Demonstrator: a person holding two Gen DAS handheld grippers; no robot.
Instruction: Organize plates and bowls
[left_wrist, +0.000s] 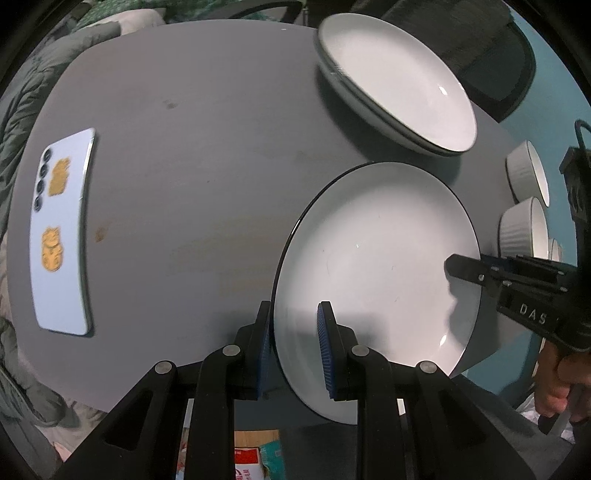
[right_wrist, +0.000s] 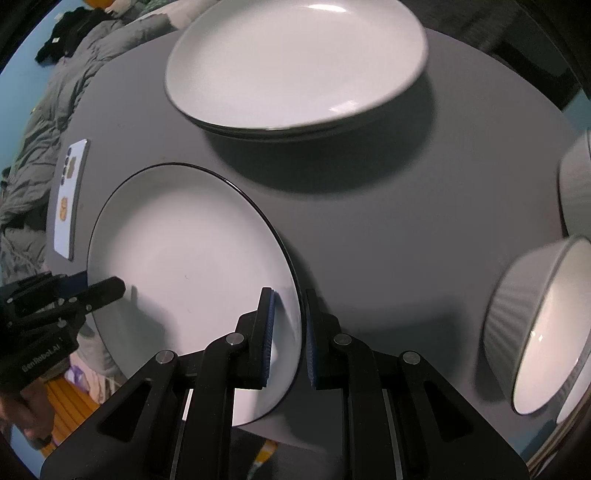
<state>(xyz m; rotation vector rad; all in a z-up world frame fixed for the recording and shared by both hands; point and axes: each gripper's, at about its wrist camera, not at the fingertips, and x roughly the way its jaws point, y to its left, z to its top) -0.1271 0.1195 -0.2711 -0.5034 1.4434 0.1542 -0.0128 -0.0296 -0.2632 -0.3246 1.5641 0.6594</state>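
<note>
Gripping the black-rimmed plate (left_wrist: 373, 266) at opposite rims, my left hand-held gripper (left_wrist: 295, 347) and right hand-held gripper (right_wrist: 288, 336) are both clamped on it, lower centre of frame, stacked plates (left_wrist: 399, 81) beyond on the bench (left_wrist: 207, 155).

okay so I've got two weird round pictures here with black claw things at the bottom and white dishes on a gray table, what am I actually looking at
No robot here: a person holds a two-finger grabbing tool in each hand, each carrying a wide-angle camera, hence the round pictures. One picture looks along the left tool, the other along the right tool. Both have their fingers on either side of the rim of the same black-rimmed white plate, on opposite edges. On the gray table lie a stack of white plates, ribbed white bowls and a phone lying face down.
</note>
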